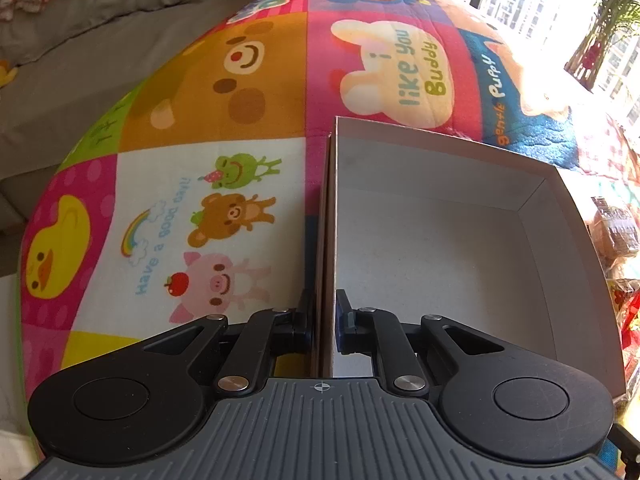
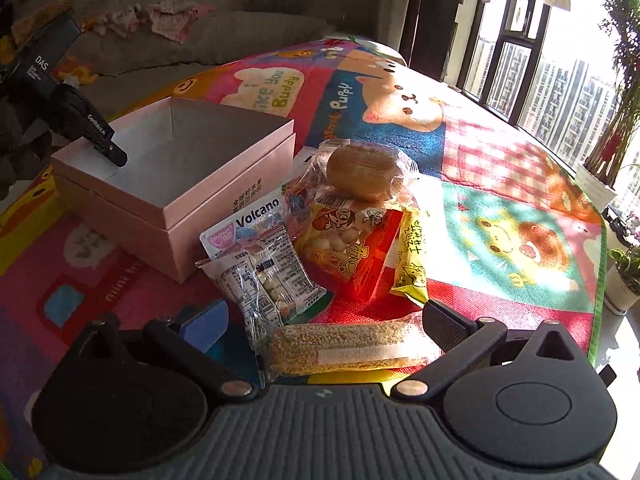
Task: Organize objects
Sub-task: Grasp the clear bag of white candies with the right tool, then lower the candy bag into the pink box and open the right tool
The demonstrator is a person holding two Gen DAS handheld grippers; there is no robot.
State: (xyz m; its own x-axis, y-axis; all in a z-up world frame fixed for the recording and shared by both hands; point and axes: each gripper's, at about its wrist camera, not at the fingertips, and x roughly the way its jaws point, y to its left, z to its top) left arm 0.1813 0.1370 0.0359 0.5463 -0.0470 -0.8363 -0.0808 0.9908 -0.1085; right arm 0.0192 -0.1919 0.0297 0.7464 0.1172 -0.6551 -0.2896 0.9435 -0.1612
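Left gripper [image 1: 323, 322] is clamped on the near wall of the pink box [image 2: 224, 200], one finger inside, one outside. The box sits open-topped and empty on the play mat [image 1: 180, 184], inside its slightly larger lower tray. Left of the box the mat lies bare to its edge, sofa [image 1: 100, 40] beyond it.

Right gripper [image 2: 324, 320] is spread wide, jaws either side of the grain bar packet [image 2: 344, 346], not pressing it. The snack pile [image 2: 340, 236] crowds the box's right corner; the bun [image 2: 366, 174] tops it. Far mat open toward the window [image 2: 520, 60].

snack pile [image 1: 616, 236] mostly hidden behind box wall [image 1: 568, 216].
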